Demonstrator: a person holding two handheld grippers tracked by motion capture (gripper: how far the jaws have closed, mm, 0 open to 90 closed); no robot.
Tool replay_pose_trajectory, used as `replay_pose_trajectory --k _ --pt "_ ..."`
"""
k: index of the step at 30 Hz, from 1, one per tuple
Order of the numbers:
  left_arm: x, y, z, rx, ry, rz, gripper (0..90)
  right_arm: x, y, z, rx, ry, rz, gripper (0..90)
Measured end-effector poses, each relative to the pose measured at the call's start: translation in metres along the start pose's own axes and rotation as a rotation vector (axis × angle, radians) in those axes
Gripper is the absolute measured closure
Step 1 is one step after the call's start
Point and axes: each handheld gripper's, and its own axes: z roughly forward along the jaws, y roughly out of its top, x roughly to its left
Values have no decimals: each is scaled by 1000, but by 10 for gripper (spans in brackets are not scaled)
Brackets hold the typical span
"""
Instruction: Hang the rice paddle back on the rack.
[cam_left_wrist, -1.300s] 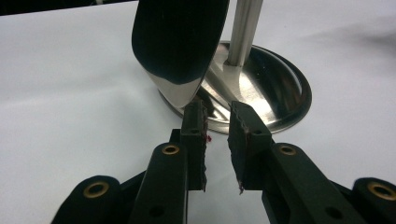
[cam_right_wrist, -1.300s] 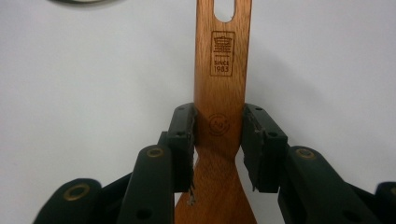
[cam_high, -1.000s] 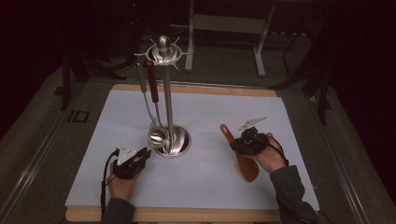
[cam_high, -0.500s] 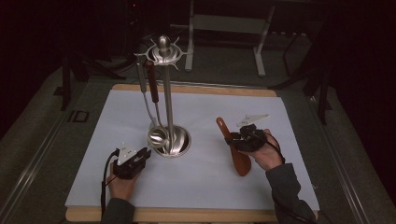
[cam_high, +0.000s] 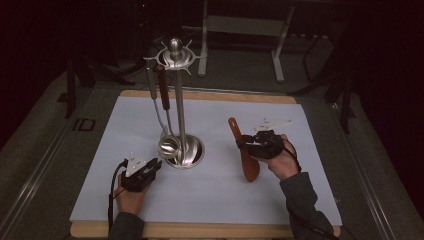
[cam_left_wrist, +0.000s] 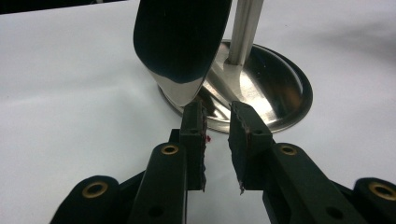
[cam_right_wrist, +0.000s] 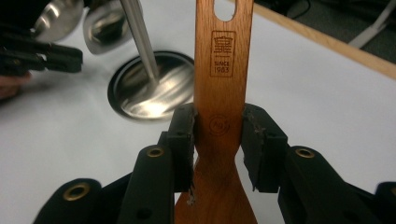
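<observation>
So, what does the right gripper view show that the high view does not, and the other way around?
Right gripper view alone: a hole at the end of the wooden spatula's handle, a stamped mark reading "SINCE 1983", and the right gripper with its fingers closed on the handle's edges.

High view alone: the stand's hooked top, a dark-handled utensil hanging there, the wooden board edge, both forearms.

Both: spatula, stand's round base, white sheet, left gripper.

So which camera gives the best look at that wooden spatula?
The right gripper view: the wooden spatula sits close up between the right gripper, with its stamp and hanging hole legible. The high view shows its whole outline, small and dim.
</observation>
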Motion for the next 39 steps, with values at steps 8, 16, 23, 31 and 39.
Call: replay_pose_trajectory --k 8,16,23,31,39 --pt "0 0 0 1 1 2 759 7 10 -1 -70 18 -15 664" --pt "0 0 0 1 1 6 759 12 17 -3 -128 57 -29 664" --pt "0 0 0 2 2 7 759 17 22 -5 -191 80 -39 665" --pt "-1 0 0 1 2 8 760 22 29 -6 -213 97 -50 664" --pt "-1 0 0 2 2 8 759 26 36 -8 -246 109 -62 664"
